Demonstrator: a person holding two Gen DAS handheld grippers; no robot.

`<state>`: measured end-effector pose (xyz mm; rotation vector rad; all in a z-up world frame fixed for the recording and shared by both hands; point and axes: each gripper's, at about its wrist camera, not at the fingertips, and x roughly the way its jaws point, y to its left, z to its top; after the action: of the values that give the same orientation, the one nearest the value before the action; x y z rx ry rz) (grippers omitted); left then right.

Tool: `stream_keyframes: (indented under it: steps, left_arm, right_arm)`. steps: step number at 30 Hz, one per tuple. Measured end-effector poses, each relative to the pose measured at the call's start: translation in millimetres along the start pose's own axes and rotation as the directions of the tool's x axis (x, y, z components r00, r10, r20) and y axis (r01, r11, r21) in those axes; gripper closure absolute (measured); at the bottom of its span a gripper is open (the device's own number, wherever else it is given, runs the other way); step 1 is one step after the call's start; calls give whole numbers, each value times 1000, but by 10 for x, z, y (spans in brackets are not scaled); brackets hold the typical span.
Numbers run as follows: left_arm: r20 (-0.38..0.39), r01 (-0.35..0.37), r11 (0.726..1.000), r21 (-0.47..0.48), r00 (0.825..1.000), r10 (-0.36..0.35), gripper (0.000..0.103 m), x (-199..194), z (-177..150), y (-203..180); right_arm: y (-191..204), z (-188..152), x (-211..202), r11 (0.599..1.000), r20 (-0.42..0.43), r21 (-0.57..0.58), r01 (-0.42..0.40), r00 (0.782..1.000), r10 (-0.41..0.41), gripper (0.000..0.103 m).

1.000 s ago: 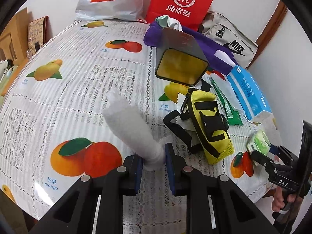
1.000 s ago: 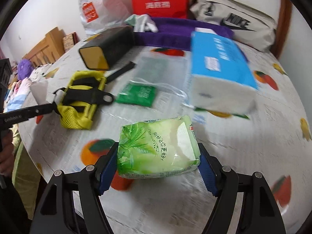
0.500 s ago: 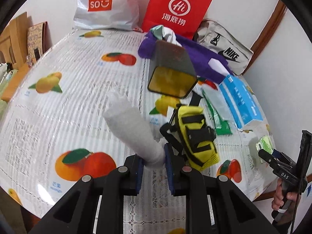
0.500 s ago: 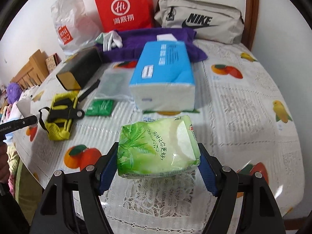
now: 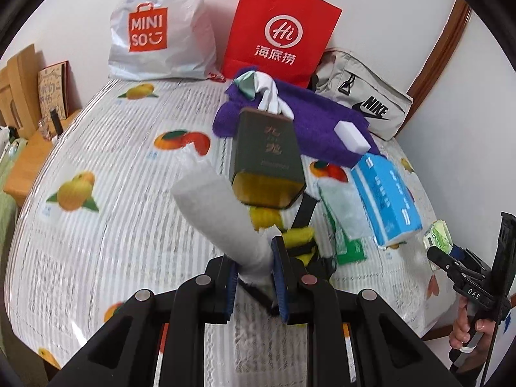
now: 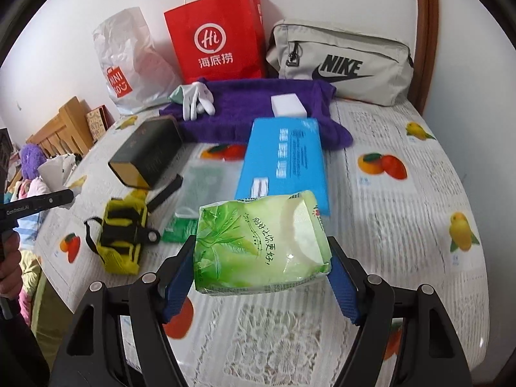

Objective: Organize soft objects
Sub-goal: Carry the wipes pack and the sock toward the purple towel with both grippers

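Above the fruit-print tablecloth [image 6: 419,213] I pinch a white rolled cloth [image 5: 222,222] in my left gripper [image 5: 254,277] and clamp a green plastic tissue pack [image 6: 261,242] in my right gripper [image 6: 261,277], both unplaced, with the yellow mesh pouch [image 6: 121,242] at nine o'clock and the blue tissue box [image 6: 283,161] at twelve still unsorted.

Both pictures are bright, with soft, even light and only faint shadows. The round lens bends everything, and the corners are black. The table [image 5: 96,225] curves like a ball. The tablecloth stripes look smeared and blurry low in the frames. A small shine sits on the green pack [image 6: 258,245].
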<state>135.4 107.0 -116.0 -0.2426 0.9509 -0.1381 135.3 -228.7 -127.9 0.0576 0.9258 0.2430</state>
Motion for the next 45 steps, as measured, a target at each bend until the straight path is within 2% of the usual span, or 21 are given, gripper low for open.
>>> stream_keyframes:
  steps: [13,26,45]
  left_arm:
    - [7,14,999,33,1000,-15,84,219,658,-219]
    - [-29,65,998,23,997,-65,84,683,1168,-189]
    - [-70,68,997,38,995,-66,84,1224,1620,-203]
  right_arm:
    - [-93,697,249,1000,17,-10,-15,1000,15,29]
    - [-156,1410,830,1000,6,-18,-8,1000,8,28]
    - [-97,1918,1653,998,-64,-58,-22,998,18,28]
